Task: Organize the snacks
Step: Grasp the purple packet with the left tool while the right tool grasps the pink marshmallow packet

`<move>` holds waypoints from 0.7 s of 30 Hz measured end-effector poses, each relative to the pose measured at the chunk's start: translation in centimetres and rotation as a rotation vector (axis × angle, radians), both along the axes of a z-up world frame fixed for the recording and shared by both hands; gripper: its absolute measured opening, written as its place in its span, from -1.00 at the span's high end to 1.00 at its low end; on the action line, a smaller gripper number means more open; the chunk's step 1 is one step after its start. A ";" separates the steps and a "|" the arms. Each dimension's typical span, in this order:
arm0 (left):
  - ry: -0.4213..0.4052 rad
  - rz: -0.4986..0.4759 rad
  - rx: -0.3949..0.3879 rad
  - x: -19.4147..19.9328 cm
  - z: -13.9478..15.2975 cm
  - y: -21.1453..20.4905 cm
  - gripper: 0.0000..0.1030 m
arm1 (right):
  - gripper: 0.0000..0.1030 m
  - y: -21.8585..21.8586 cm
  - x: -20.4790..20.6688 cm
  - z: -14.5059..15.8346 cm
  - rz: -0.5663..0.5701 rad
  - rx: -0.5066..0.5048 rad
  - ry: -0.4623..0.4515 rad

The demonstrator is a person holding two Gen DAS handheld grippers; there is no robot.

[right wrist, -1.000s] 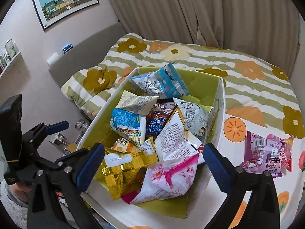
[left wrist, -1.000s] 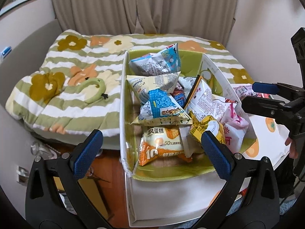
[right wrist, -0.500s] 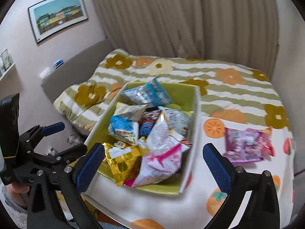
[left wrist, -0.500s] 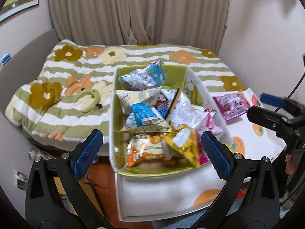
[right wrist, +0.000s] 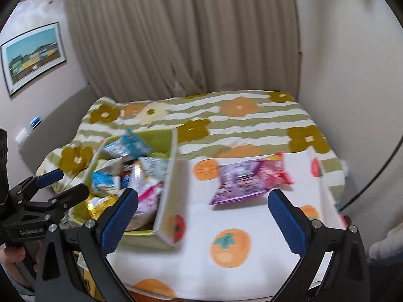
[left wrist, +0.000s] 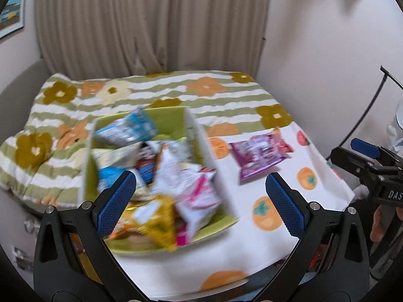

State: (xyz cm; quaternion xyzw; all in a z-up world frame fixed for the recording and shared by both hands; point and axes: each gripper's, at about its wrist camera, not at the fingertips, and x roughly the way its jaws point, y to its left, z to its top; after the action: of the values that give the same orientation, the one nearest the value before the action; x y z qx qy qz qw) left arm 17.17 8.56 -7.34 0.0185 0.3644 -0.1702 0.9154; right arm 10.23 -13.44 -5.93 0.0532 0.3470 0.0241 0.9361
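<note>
1. Both grippers hang back from the table here, high and clear of the goods. The left gripper (left wrist: 200, 196) has its blue pads spread wide with nothing between them.
2. Same story for the right gripper (right wrist: 201, 214): jaws wide apart, empty, pointing across the white cloth with orange fruit prints (right wrist: 252, 216).
3. The snack box (right wrist: 171, 188), green inside and white outside, sits on the left part of that cloth, heaped with packets: a blue-and-white bag (left wrist: 131, 128) at the far end, a gold one (left wrist: 151, 216) and a pink-and-white one (left wrist: 199, 201) at the near end. The picture is blurred, so the labels cannot be read.
4. One straggler is out in the open: a purple and pink snack packet (right wrist: 249, 178) lying flat on the cloth, well apart from the box, to its right.
5. My read: the box is mostly filled, and this is the gap between placements, with that loose packet the obvious remaining job.
6. Next move, I'd say, belongs to the right gripper, which is nearer. It needs to drop low over the packet, pinch a crimped edge or a raised fold, then lift it over the box wall.
7. Watch the flat foil; it may slide on the cloth rather than rise into the pads.
</note>
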 end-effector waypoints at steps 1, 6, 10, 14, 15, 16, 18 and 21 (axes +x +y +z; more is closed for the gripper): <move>0.004 -0.007 -0.002 0.3 -0.1 -0.8 -0.98 | -0.99 -1.3 0.3 0.1 -0.008 0.006 -0.001; 0.054 -0.014 -0.027 3.4 -1.1 -6.8 -0.98 | -0.99 -7.4 2.6 0.2 -0.023 0.028 0.009; 0.120 0.005 -0.032 6.9 -3.1 -11.7 -0.98 | -0.99 -11.9 5.8 -0.5 -0.008 0.046 0.047; 0.222 0.038 -0.060 10.5 -5.9 -15.4 -0.98 | -0.99 -15.9 10.0 -2.4 0.022 0.071 0.105; 0.247 0.044 -0.072 11.3 -6.5 -15.9 -0.98 | -0.99 -16.5 10.8 -3.0 0.028 0.076 0.123; 0.274 0.057 -0.082 12.2 -7.4 -16.6 -0.98 | -0.99 -17.0 11.7 -3.8 0.038 0.081 0.149; 0.324 0.077 -0.091 13.8 -9.3 -17.8 -0.98 | -0.99 -18.0 13.7 -5.8 0.064 0.095 0.201; 0.385 0.116 -0.074 15.7 -12.4 -19.3 -0.98 | -0.99 -19.2 16.1 -8.5 0.097 0.120 0.268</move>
State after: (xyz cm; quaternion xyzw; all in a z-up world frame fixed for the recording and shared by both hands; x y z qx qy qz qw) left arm 32.87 -10.73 -19.76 -0.0691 0.5266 -0.1310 0.8371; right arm 26.28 -32.66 -14.44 0.0951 0.4688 0.0826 0.8743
